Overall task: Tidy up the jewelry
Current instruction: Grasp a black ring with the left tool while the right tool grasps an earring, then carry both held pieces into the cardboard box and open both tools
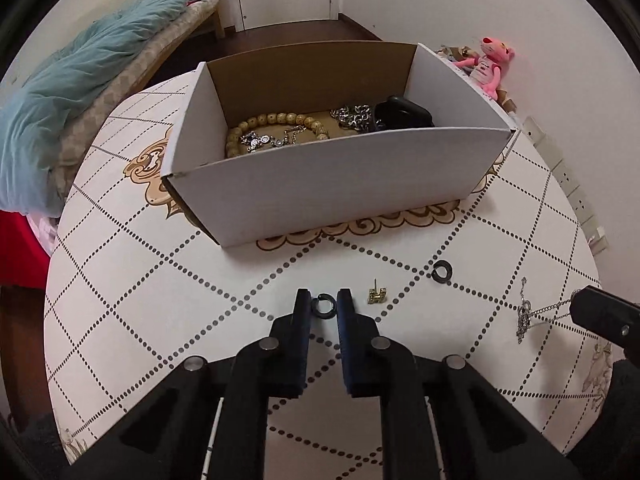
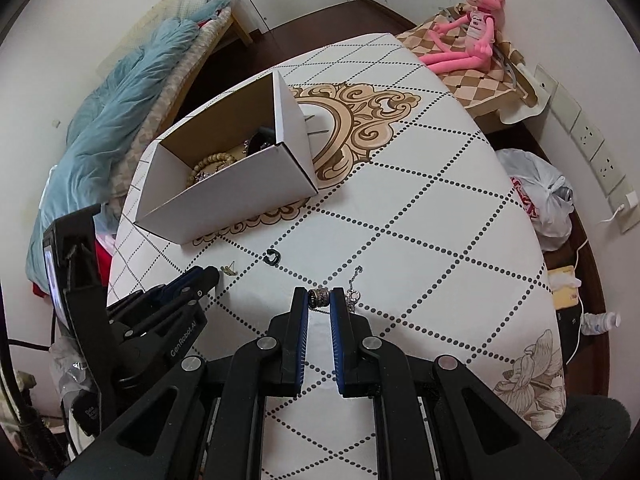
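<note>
An open white cardboard box (image 1: 320,184) stands on the table and holds a wooden bead bracelet (image 1: 276,120), silver chains (image 1: 352,116) and a black item (image 1: 404,114). My left gripper (image 1: 325,302) is shut on a small black ring (image 1: 325,303) at the table surface. A gold stud earring (image 1: 377,295) and a second black ring (image 1: 441,271) lie to its right. My right gripper (image 2: 319,297) is shut on a silver ring (image 2: 319,297), with a silver necklace (image 2: 353,286) lying beside its right finger. The box also shows in the right wrist view (image 2: 232,184).
The table (image 2: 420,208) has a white cloth with dotted diamonds and gold ornament. A pink plush toy (image 2: 472,32) sits at the far right. A bed with a blue blanket (image 1: 80,96) lies left. A plastic bag (image 2: 540,196) sits beyond the right edge.
</note>
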